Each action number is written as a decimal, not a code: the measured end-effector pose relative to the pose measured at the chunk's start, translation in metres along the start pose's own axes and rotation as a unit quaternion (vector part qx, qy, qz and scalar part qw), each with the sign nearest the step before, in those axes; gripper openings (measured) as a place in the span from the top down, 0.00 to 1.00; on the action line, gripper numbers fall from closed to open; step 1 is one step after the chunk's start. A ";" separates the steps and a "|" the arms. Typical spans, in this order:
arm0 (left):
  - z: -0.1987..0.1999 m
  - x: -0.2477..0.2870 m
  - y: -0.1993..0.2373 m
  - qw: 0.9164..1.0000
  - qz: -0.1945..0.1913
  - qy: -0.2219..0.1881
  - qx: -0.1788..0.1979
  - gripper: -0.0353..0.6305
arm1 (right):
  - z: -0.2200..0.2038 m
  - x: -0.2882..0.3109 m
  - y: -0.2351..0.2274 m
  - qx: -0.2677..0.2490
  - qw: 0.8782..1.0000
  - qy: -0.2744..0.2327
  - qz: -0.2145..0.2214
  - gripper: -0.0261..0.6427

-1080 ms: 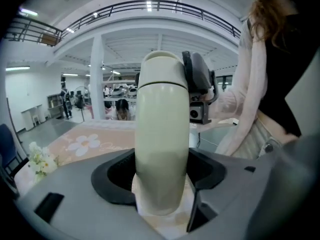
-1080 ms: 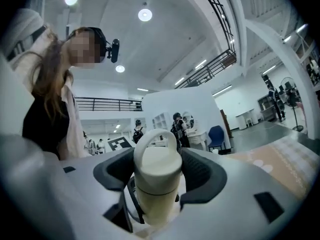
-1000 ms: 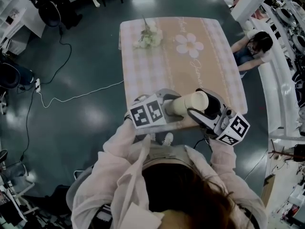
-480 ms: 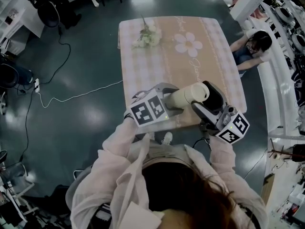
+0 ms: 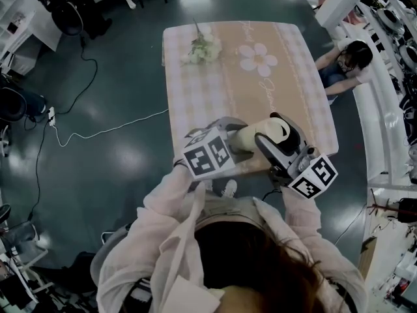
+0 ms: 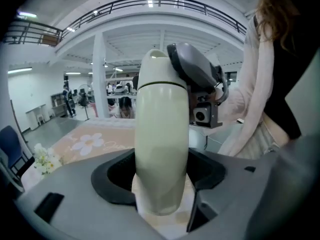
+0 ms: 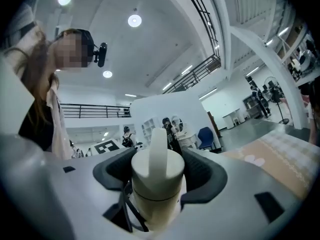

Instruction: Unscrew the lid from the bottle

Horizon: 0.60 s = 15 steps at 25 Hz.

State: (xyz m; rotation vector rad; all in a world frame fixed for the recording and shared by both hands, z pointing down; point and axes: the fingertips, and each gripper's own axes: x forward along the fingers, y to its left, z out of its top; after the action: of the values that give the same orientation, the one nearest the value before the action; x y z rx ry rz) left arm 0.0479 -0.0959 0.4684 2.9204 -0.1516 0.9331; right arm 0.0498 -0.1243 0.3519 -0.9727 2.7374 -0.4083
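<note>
Bottle [image 5: 246, 140]: I see it held roughly level over table's [image 5: 215, 90] near edge.
Left gripper [image 6: 162, 178]: jaws clamped on bottle body.
Right gripper [image 7: 158, 173]: jaws have just been closing, pads on lid [image 7: 150, 179].

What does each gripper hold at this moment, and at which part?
The left gripper clamps the cream bottle at its lower body. The right gripper, whose jaws have just been closing, grips the lid by its sides.
</note>
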 end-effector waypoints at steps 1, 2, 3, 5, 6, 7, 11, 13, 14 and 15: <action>0.001 -0.002 -0.004 1.000 -0.018 -0.004 0.005 0.47 | 0.001 -0.001 0.006 -0.009 1.000 0.006 0.020 0.50; 0.003 -0.005 -0.008 0.999 -0.036 -0.008 0.011 0.47 | 0.002 -0.002 0.012 -0.019 0.999 0.012 0.042 0.50; 0.005 -0.007 -0.012 0.998 -0.055 -0.012 0.017 0.47 | 0.003 -0.003 0.018 -0.030 0.997 0.017 0.064 0.50; 0.008 -0.012 -0.021 0.995 -0.094 -0.020 0.026 0.47 | 0.006 -0.006 0.030 -0.051 0.992 0.022 0.112 0.50; 0.010 -0.015 -0.025 0.993 -0.113 -0.024 0.029 0.47 | 0.008 -0.008 0.036 -0.060 0.989 0.022 0.136 0.50; 0.012 -0.017 -0.030 0.991 -0.130 -0.028 0.031 0.47 | 0.009 -0.010 0.042 -0.068 0.985 0.021 0.157 0.50; 0.019 -0.021 -0.037 0.986 -0.155 -0.044 0.041 0.47 | 0.015 -0.016 0.052 -0.088 0.975 0.008 0.206 0.50; 0.019 -0.019 -0.032 0.989 -0.136 -0.041 0.042 0.47 | 0.016 -0.015 0.048 -0.091 0.977 0.002 0.193 0.50; 0.019 -0.018 -0.028 0.991 -0.120 -0.039 0.038 0.47 | 0.016 -0.014 0.043 -0.091 0.981 -0.002 0.173 0.49; 0.018 -0.017 -0.023 0.994 -0.101 -0.038 0.033 0.47 | 0.017 -0.012 0.036 -0.086 0.985 -0.007 0.148 0.48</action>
State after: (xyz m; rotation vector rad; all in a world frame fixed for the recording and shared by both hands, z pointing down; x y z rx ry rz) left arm 0.0471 -0.0740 0.4427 2.9604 0.1708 0.8116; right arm 0.0431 -0.0927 0.3259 -0.5831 2.8785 -0.1136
